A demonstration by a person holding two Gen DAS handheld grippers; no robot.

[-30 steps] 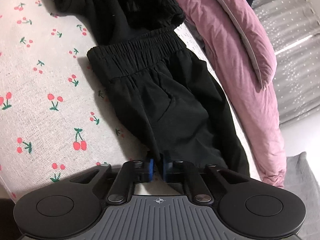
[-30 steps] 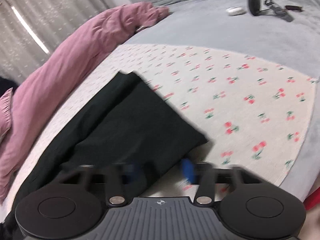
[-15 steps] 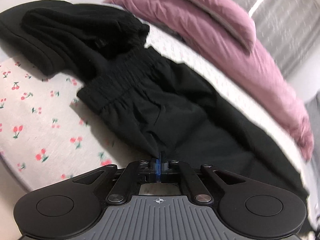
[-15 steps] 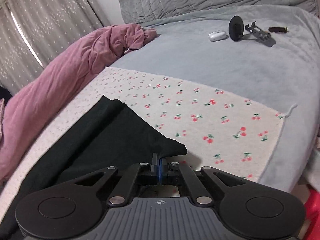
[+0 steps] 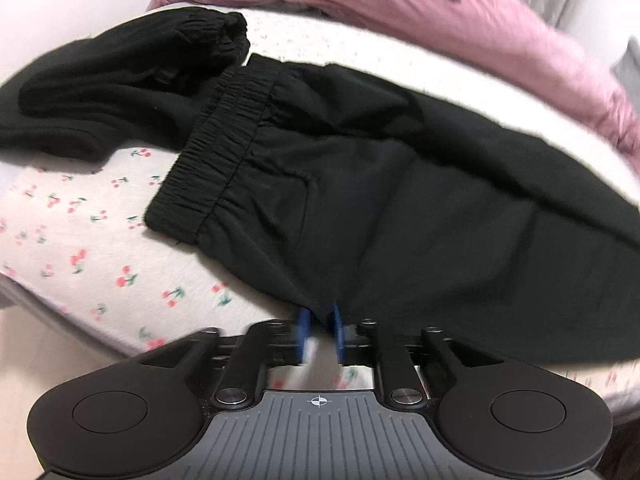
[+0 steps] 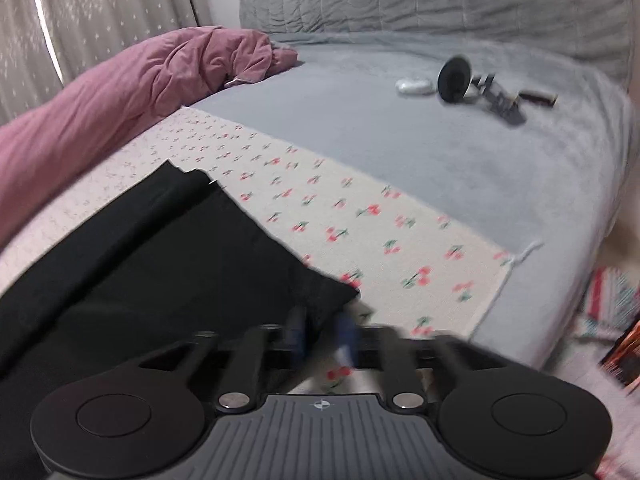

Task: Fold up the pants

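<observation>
Black pants [image 5: 360, 184] lie flat on a cherry-print cloth [image 5: 80, 248], folded lengthwise, with the elastic waistband [image 5: 216, 152] at the left. My left gripper [image 5: 320, 330] is slightly open at the near edge of the pants by the seat; the fabric edge sits between the blurred blue pads. In the right wrist view the leg end of the pants [image 6: 168, 264] reaches its hem corner just in front of my right gripper [image 6: 322, 336], which is slightly open around that corner.
Another black garment [image 5: 120, 80] lies bunched against the waistband. A pink duvet [image 5: 440, 12] runs along the far side; it also shows in the right wrist view [image 6: 120, 88]. On the grey bedspread [image 6: 440, 152] lie a white case [image 6: 414, 87] and a black stand [image 6: 476, 88].
Both grippers were shut on the pants' near edge half a second ago and have now opened a little. Both cameras have drawn back and tilted, blurring the view.
</observation>
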